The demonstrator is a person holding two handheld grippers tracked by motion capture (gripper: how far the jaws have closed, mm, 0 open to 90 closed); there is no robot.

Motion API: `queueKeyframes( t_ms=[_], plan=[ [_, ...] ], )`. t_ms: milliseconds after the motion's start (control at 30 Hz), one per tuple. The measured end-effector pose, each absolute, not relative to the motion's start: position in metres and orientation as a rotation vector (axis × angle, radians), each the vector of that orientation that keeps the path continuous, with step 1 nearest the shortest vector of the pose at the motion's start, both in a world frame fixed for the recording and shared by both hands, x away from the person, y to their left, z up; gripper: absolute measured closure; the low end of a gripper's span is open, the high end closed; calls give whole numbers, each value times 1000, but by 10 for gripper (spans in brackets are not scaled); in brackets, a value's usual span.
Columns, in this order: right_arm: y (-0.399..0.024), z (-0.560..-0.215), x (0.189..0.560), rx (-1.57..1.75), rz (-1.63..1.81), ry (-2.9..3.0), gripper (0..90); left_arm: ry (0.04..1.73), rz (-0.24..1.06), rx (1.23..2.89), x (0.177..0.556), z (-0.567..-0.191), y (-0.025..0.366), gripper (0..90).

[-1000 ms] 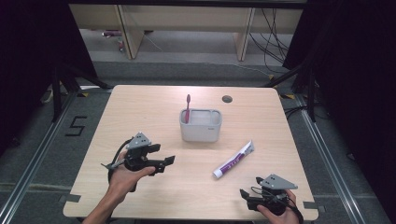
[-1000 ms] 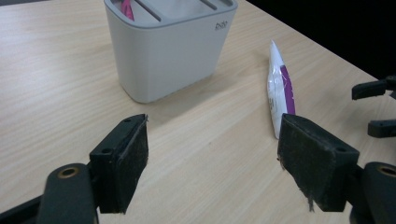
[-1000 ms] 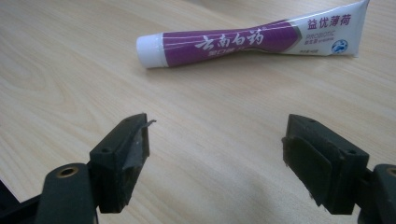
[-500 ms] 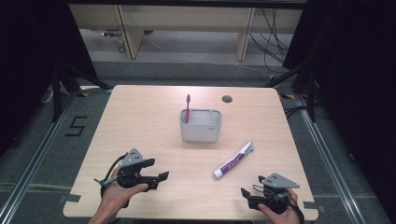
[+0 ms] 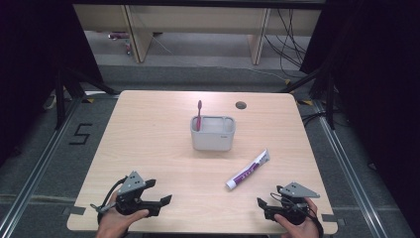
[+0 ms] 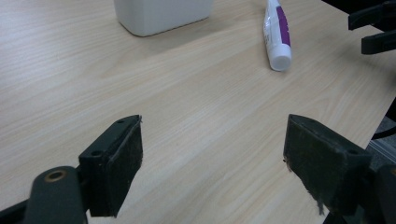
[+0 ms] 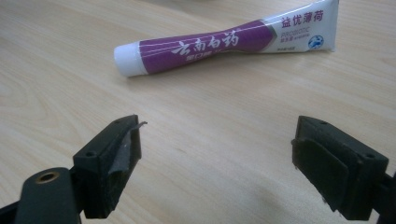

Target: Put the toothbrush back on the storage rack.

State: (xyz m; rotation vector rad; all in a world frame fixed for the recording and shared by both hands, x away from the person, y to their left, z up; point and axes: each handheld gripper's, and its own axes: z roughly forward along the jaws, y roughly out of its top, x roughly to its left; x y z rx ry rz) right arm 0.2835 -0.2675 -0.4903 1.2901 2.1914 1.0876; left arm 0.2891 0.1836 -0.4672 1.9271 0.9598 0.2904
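Observation:
A white holder (image 5: 213, 133) stands mid-table with a pink toothbrush (image 5: 199, 115) upright in its left compartment. A purple and white toothpaste tube (image 5: 247, 170) lies to its front right, cap toward me. My left gripper (image 5: 161, 204) rests low at the table's front left, pointing right. Its jaws have just been opening and nothing is between them (image 6: 212, 154). My right gripper (image 5: 261, 208) sits at the front right, aimed at the tube (image 7: 224, 44). Its jaws have also just been opening, over bare wood (image 7: 215, 154). The holder (image 6: 161, 14) and tube (image 6: 278, 35) lie ahead of the left jaws.
The light wooden table (image 5: 148, 139) has a round cable hole (image 5: 241, 105) at its back right. Both hands are close to the near edge. Wooden shelving and cables stand beyond the far edge. A "5" is marked on the floor (image 5: 80, 134) at left.
My left hand has drawn back toward the near edge and sunk lower, ending at the front left corner. The right hand has stayed put. Holder, toothbrush and tube have not moved.

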Motion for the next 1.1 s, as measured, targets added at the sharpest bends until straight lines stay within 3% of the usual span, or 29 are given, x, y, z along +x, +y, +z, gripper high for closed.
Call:
queueKeyframes(
  t_ms=[1100],
  plan=[
    [-267,-490,310,1338,1055,2149,163,969,329,1987,258,-499,193,188]
  ],
)
